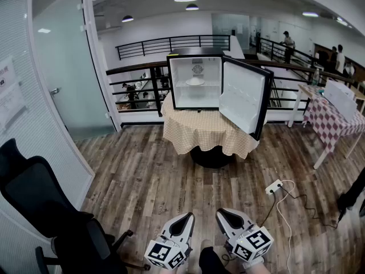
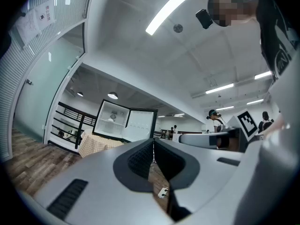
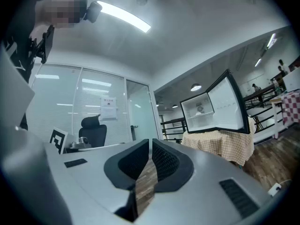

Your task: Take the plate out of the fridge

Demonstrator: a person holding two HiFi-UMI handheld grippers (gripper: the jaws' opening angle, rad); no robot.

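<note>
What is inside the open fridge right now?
A white plate sits on the shelf of the fridge. Nothing shows below the shelf; anything on the plate is too small to tell.

well ahead of our left claw (image 1: 186, 218) and right claw (image 1: 222, 215) we see a round table draped in a beige checked cloth (image 1: 199, 133). a small black fridge (image 1: 197, 99), door open, stands directly on it. on the pale shelf (image 1: 212, 85) inside rests a white plate (image 1: 194, 81). the brown wood-plank floor (image 1: 142, 176) lies beneath both claws. on it, a white power strip (image 1: 274, 186) lies ahead and to the right of our right claw, and a black office chair (image 1: 40, 204) stands to the left of our left claw.
</note>
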